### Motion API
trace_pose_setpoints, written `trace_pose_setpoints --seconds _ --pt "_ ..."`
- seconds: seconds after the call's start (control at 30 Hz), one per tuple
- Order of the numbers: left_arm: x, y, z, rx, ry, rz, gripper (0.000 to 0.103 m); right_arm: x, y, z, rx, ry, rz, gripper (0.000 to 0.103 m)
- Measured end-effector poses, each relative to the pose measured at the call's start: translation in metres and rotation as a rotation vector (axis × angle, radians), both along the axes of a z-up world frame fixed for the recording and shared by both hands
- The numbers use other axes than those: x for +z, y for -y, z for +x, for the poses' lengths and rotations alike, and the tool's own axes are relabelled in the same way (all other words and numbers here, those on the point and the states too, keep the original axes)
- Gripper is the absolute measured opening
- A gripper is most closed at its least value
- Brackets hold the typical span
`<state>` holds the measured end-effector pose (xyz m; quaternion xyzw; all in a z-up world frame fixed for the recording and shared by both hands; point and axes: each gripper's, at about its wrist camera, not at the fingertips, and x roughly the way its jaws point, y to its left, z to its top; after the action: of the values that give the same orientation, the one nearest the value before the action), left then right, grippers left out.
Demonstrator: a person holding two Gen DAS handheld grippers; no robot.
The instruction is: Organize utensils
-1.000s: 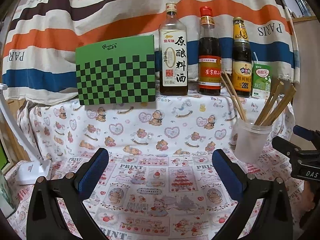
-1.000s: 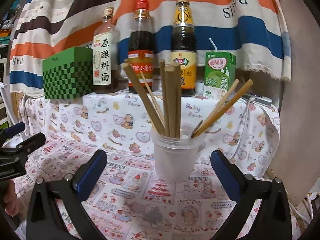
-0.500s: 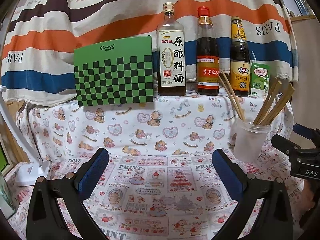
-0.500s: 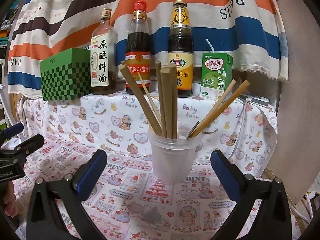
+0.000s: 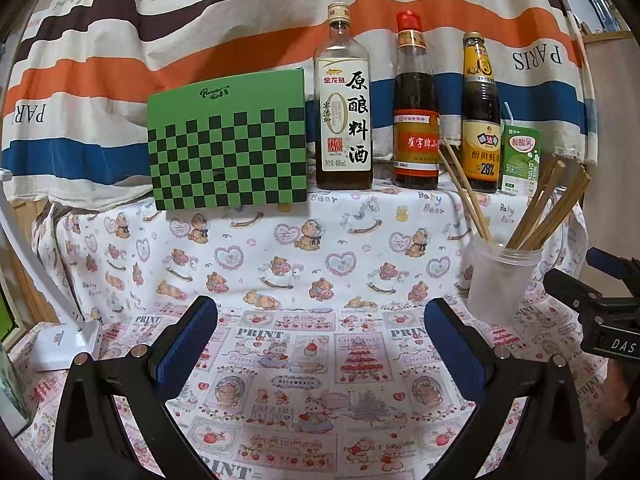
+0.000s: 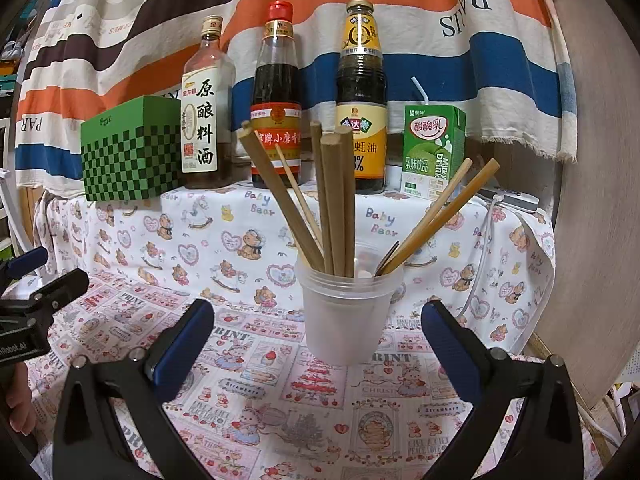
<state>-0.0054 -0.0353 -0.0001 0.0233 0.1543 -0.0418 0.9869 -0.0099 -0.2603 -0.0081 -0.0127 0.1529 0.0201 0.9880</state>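
Left gripper [image 5: 320,344]: jaws wide, empty, above the printed cloth [image 5: 320,400]. Right gripper [image 6: 318,344]: jaws wide, empty, facing the cup [image 6: 346,316], which sits between the fingers' line but farther out, untouched. The cup stands upright on the cloth and holds the chopsticks [image 6: 334,204]: several lean left or stand near upright, two lean right. In the left view the cup is at far right. On the raised ledge behind: checkered box [image 5: 228,148], three bottles [image 5: 416,104], and a milk carton [image 6: 434,152].
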Motion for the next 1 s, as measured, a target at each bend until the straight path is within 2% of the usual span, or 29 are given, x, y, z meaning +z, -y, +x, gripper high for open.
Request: trace_pose_setpoints --seconds 1.0 --pt "0.0007 -0.0007 -0.0006 0.001 0.004 0.001 0.103 0.0002 -0.0007 -0.0002 0.000 -0.001 -0.001 0.103"
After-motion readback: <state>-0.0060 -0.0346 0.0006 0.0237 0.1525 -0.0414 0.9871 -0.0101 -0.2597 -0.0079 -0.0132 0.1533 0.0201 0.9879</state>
